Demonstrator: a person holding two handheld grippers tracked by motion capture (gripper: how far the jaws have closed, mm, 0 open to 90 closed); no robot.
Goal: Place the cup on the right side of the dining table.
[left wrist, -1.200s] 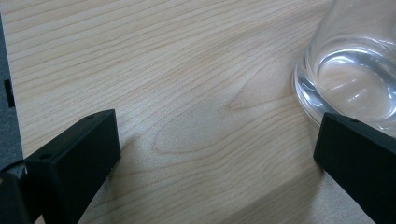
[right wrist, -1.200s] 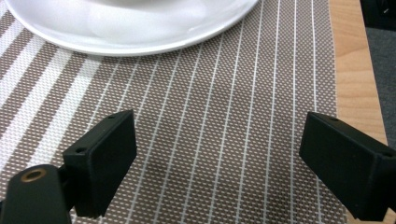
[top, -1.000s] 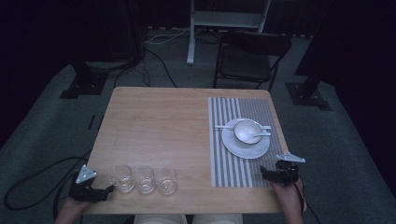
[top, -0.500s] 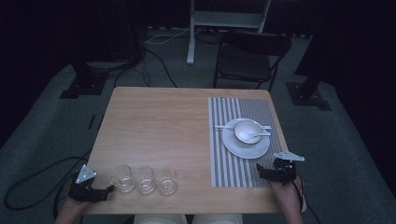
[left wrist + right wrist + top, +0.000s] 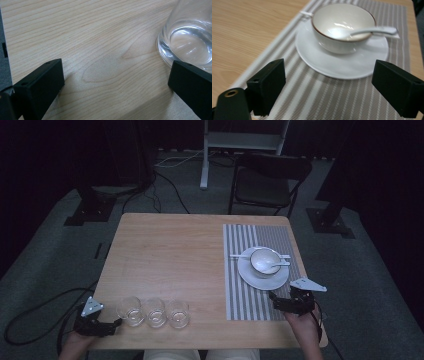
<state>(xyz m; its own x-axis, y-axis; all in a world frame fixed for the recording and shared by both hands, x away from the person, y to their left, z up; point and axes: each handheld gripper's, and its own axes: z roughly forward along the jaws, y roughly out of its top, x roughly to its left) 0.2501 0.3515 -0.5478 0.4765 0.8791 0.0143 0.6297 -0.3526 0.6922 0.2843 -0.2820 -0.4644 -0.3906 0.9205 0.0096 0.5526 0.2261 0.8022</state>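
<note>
- Plate [image 5: 263, 275] with bowl [image 5: 264, 259] and spoon [image 5: 274, 265] sits on the striped placemat [image 5: 250, 270] at the table's [image 5: 170, 255] right side; it looks like the target of the right gripper [image 5: 276, 301].
- Right gripper: jaws spread wide, nothing held, aimed at the plate's near rim. Against the frame a second ago it has crept slightly forward and inward toward the plate. Reads as an approach under way, no contact yet.
- Left gripper [image 5: 112, 325]: jaws apart, empty, parked at the near left corner just beside the first of three glasses [image 5: 131, 310]; position unchanged over the last second, so it seems idle.
- Second glass [image 5: 155, 312] and third glass [image 5: 178, 313] stand in a row, untouched.
- Hard to read: in the left gripper view the nearest glass [image 5: 190, 37] is cut off by the frame; one jaw sits in front of its base, contact uncertain.
- Spoon [image 5: 372, 31] handle overhangs the bowl [image 5: 343, 25] rim; a second white utensil behind the bowl is mostly hidden.
</note>
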